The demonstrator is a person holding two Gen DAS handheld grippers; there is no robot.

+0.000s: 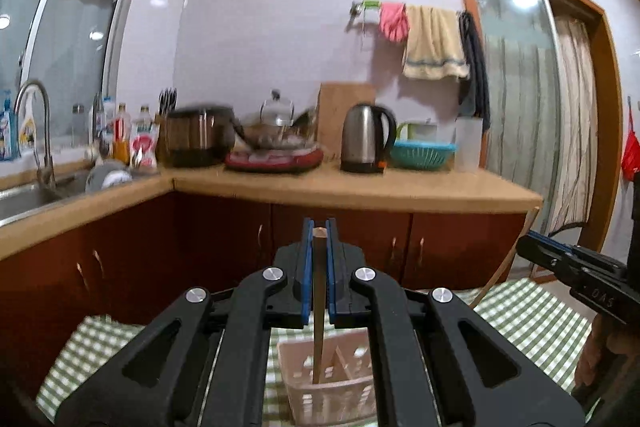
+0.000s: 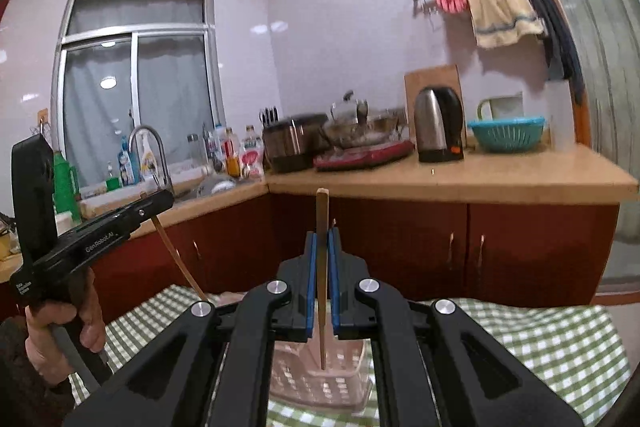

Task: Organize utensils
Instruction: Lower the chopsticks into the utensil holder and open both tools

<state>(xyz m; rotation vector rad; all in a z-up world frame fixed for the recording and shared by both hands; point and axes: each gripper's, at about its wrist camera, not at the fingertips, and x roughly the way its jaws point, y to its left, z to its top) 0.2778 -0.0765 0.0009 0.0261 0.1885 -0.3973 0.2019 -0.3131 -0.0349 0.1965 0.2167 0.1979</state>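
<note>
My left gripper (image 1: pixel 319 227) is shut on a wooden chopstick (image 1: pixel 319 307) that hangs down into a pale pink slotted utensil basket (image 1: pixel 336 383) on the green checked tablecloth. My right gripper (image 2: pixel 322 233) is shut on a second wooden chopstick (image 2: pixel 322 267), held upright with its lower tip just above the same pink basket (image 2: pixel 320 379). Each gripper shows in the other's view: the right one (image 1: pixel 532 241) at the right edge with its chopstick slanting down, the left one (image 2: pixel 162 197) at the left with its chopstick angling towards the basket.
The table with the green checked cloth (image 2: pixel 540 339) stands in front of red-brown cabinets (image 1: pixel 224 239). The wooden counter (image 1: pixel 360 183) holds a kettle (image 1: pixel 366 137), pots, a teal colander (image 1: pixel 422 153), bottles and a sink (image 1: pixel 24 197).
</note>
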